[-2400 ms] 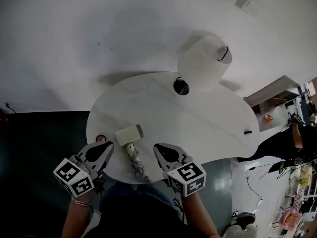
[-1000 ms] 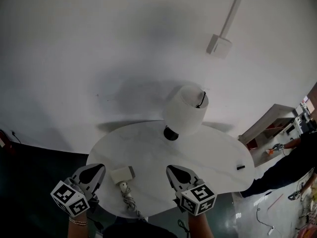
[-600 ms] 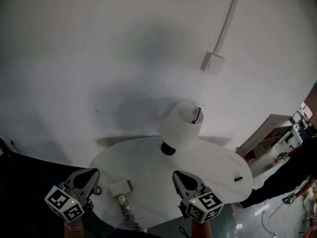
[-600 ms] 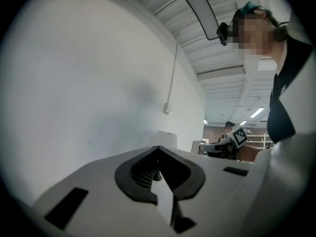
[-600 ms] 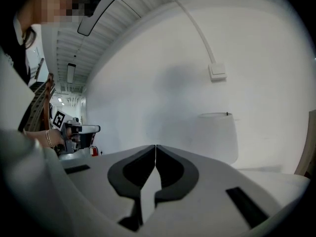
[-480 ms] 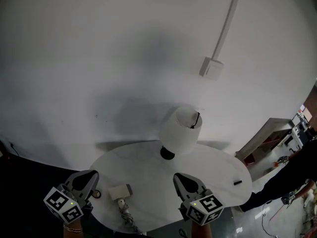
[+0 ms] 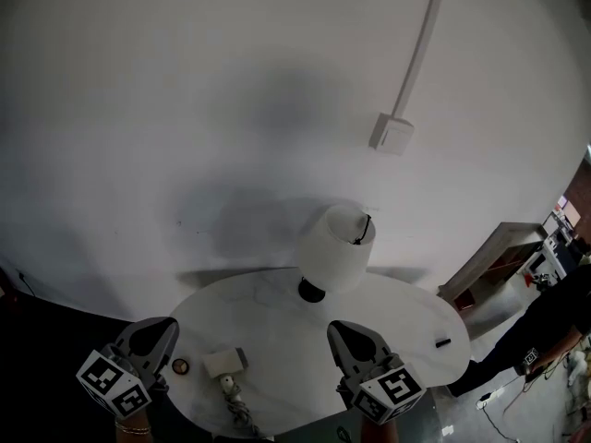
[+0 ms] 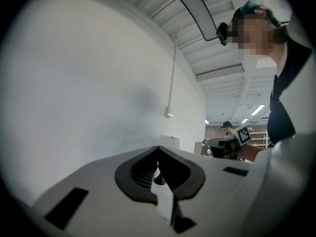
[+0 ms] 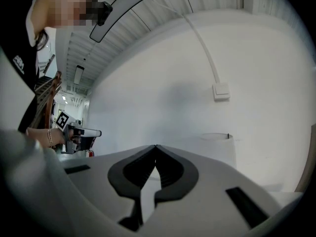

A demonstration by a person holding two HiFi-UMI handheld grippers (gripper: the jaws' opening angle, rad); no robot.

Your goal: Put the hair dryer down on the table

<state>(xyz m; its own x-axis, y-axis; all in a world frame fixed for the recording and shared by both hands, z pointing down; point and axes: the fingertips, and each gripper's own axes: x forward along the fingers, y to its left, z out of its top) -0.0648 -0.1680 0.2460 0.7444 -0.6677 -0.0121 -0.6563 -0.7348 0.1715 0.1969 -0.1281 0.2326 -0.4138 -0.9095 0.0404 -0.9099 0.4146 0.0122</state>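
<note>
The white hair dryer [image 7: 224, 363] lies on the round white table [image 7: 388, 326] near its front edge. Its coiled cord [image 7: 236, 408] trails off toward me. No gripper touches it. My left gripper [image 7: 162, 327] hovers to its left, jaws shut and empty. To the right, my right gripper [image 7: 343, 330] is also shut with nothing in it. In the left gripper view the jaw tips of my left gripper [image 8: 158, 147] meet in front of the wall. The right gripper view shows my right gripper [image 9: 156, 146] closed the same way, with the lamp shade [image 9: 217, 149] beyond.
A white-shaded lamp [image 7: 334, 245] on a black base [image 7: 311, 292] stands at the table's back. A small round object [image 7: 180, 366] lies left of the dryer, a small black object [image 7: 442, 343] at the right rim. A person [image 7: 554, 326] stands at far right.
The head view has tilted upward, so the table has slid low in the picture. Both grippers have spread apart from the hair dryer, which has stayed on the table.
</note>
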